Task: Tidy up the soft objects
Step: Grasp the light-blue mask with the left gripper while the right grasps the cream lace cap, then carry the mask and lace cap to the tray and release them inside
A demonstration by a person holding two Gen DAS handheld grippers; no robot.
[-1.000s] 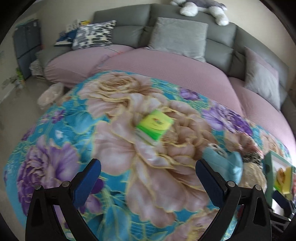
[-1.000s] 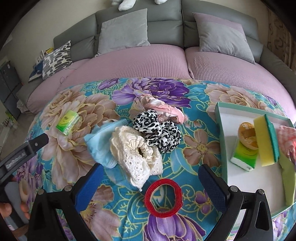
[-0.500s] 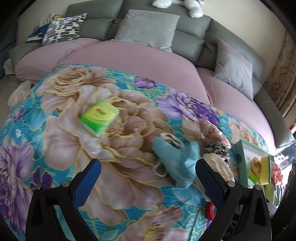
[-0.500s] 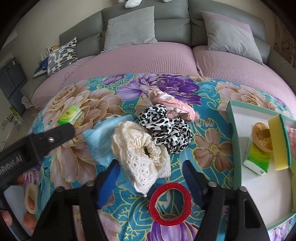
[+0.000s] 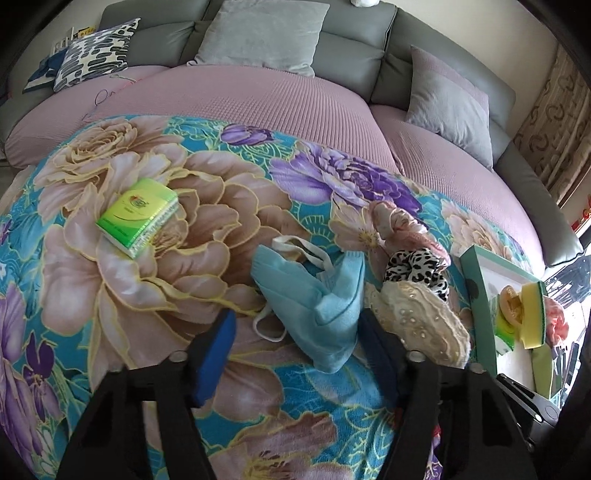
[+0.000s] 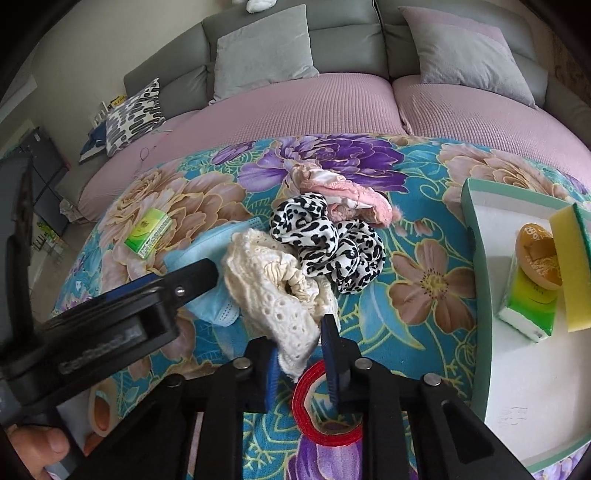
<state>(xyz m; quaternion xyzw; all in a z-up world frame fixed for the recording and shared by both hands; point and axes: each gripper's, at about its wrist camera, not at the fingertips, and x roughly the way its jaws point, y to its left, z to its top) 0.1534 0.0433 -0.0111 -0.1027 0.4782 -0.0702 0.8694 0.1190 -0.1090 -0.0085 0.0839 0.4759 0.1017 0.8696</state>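
A light blue face mask (image 5: 314, 306) lies on the floral blanket (image 5: 155, 280) between the fingers of my left gripper (image 5: 295, 350). Its jaws are closing and the pads stand clear of the mask. In the right wrist view the jaws of my right gripper (image 6: 299, 360) are closing and pinch the near corner of a cream lace scrunchie (image 6: 277, 291). A leopard-print scrunchie (image 6: 325, 243) and a pink one (image 6: 351, 195) lie just behind it. A red ring (image 6: 321, 417) lies under the right fingers. A green tissue pack (image 5: 136, 216) sits at the left.
A green-rimmed white tray (image 6: 476, 258) at the right holds a yellow sponge (image 6: 569, 266), an orange item and a green pack. One finger (image 6: 192, 277) of the left gripper reaches over the mask in the right wrist view. A pink sofa with grey cushions (image 5: 262, 33) lies behind.
My left gripper has swung right from the tissue pack to the blue mask and its jaws have narrowed. The right jaws have closed from wide open onto the cream scrunchie's corner.
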